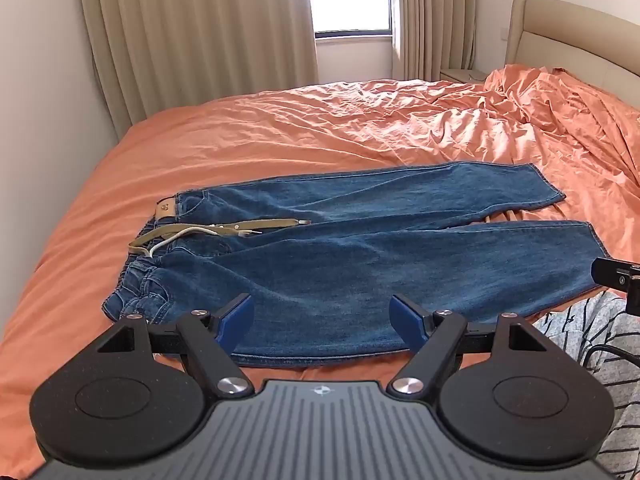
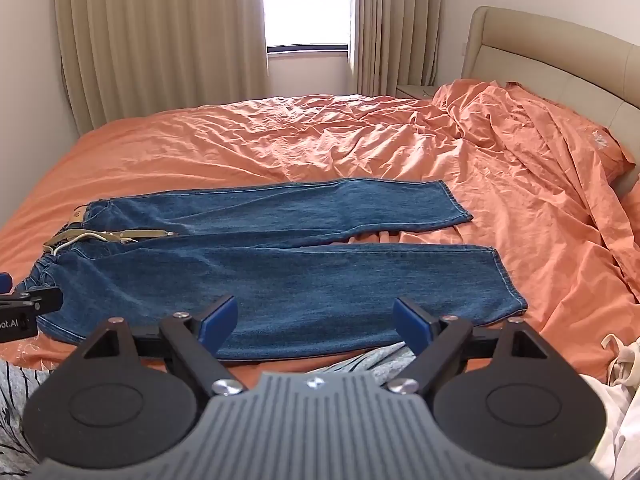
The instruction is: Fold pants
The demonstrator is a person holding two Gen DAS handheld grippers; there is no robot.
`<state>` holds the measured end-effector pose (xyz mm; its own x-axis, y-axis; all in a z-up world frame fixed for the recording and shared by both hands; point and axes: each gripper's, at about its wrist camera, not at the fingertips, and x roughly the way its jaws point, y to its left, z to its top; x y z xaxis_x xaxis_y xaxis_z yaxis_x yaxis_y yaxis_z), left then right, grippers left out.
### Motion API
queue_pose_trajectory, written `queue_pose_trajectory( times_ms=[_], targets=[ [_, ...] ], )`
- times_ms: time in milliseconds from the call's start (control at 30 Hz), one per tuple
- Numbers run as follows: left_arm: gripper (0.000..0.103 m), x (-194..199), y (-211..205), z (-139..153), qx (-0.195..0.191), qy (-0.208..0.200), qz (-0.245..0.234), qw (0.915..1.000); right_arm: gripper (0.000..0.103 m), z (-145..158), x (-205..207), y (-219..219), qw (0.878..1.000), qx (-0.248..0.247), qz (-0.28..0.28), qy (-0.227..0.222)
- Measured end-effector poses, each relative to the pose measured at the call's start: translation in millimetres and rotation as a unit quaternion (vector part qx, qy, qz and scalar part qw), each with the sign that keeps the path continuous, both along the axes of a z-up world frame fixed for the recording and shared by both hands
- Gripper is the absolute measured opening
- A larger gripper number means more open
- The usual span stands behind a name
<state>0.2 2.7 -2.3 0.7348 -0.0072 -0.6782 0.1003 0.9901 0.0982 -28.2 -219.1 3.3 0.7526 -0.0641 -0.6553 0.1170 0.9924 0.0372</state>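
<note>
Right now we hold the left gripper [image 1: 322,316] and the right gripper [image 2: 314,318] low at the bed's near edge, each with its 2 blue fingers [image 1: 240,314] spread wide and holding nothing. Ahead of us the jeans [image 1: 340,264] lie flat on the orange sheet [image 1: 280,132], waistband to our left and both legs stretching right, a khaki belt [image 1: 224,227] trailing across the waist. Beside the near leg lies a grey striped garment [image 1: 600,344].

Both grippers, left gripper [image 1: 322,316] and right gripper [image 2: 314,318], look alike: black arms, blue fingertip pads [image 1: 240,316], shiny silver screws, ribbed grey body (perhaps a tiny logo on top).
</note>
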Motion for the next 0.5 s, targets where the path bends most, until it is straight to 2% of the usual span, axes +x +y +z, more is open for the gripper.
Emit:
queue_pose_trajectory(
  times_ms=[500],
  targets=[
    [0.090, 5.7, 8.4, 2.5, -0.008, 0.003, 0.005, 1.0000, 0.081, 1.0, 0.2, 3.3, 1.000, -0.004, 0.000, -0.001]
  ],
)
